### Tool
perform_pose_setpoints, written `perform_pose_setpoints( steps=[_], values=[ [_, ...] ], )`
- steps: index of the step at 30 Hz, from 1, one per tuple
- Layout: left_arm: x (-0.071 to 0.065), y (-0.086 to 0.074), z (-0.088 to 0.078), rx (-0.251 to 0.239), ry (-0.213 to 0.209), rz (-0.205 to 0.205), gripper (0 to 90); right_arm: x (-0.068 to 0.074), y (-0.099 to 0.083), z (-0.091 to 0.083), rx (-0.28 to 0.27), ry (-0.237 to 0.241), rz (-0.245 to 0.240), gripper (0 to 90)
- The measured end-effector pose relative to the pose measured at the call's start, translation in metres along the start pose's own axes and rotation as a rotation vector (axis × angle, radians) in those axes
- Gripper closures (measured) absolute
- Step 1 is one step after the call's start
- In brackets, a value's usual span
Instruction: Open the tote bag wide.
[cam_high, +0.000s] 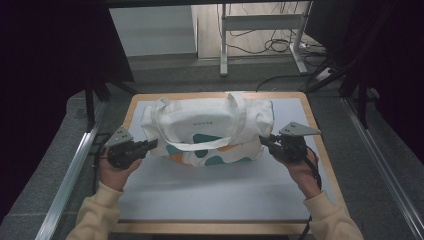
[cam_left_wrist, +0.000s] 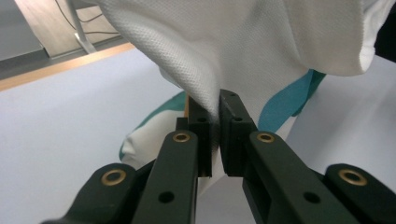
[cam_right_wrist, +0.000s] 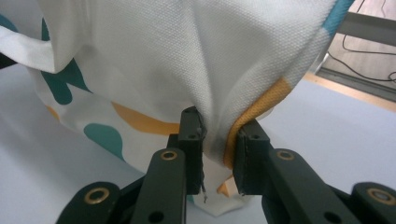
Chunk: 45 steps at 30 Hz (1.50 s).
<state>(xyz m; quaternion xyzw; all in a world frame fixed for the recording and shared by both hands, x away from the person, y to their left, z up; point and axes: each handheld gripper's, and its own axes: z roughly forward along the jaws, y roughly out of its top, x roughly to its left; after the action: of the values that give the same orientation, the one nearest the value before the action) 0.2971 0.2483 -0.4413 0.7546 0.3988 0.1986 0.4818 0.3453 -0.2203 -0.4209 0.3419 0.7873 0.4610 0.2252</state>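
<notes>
A white canvas tote bag (cam_high: 207, 127) with teal and orange blotches and two white straps lies on the white mat (cam_high: 215, 190). My left gripper (cam_high: 150, 145) pinches the bag's left end; in the left gripper view a fold of white cloth (cam_left_wrist: 215, 84) is squeezed between the jaws of the left gripper (cam_left_wrist: 215, 116). My right gripper (cam_high: 265, 140) grips the bag's right end; in the right gripper view a thick fold of bag cloth (cam_right_wrist: 217, 107) with an orange patch sits clamped in the right gripper (cam_right_wrist: 217, 130).
The mat covers a wooden table (cam_high: 320, 150) with metal rails (cam_high: 70, 170) along both sides. Behind the table stand a white desk frame (cam_high: 260, 30) and loose cables (cam_high: 285, 45) on the floor. Sleeved forearms (cam_high: 100, 215) come in from the bottom.
</notes>
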Motion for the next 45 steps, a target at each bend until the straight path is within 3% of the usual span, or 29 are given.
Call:
perform_pose_setpoints(
  steps=[6,18,28,32,40,45],
  values=[
    [-0.003,-0.009,0.005,0.028,-0.020,-0.003,87.2,0.000,-0.015,0.008,0.030,0.033,0.010,78.7],
    [-0.007,-0.023,0.016,0.078,-0.038,0.012,87.5,-0.001,-0.035,0.021,0.087,0.054,0.021,79.9],
    [-0.011,-0.031,0.027,0.137,-0.010,0.062,87.7,-0.001,-0.048,0.037,0.132,0.049,0.023,80.6],
    [-0.008,-0.036,0.029,0.135,-0.031,0.024,87.7,-0.001,-0.050,0.039,0.140,0.048,0.026,80.7],
    [-0.008,-0.041,0.034,0.155,-0.036,0.017,87.8,0.000,-0.055,0.043,0.150,0.049,0.032,80.9],
    [-0.011,-0.045,0.042,0.198,-0.013,0.057,87.9,0.000,-0.058,0.046,0.164,0.047,0.029,81.1]
  ],
)
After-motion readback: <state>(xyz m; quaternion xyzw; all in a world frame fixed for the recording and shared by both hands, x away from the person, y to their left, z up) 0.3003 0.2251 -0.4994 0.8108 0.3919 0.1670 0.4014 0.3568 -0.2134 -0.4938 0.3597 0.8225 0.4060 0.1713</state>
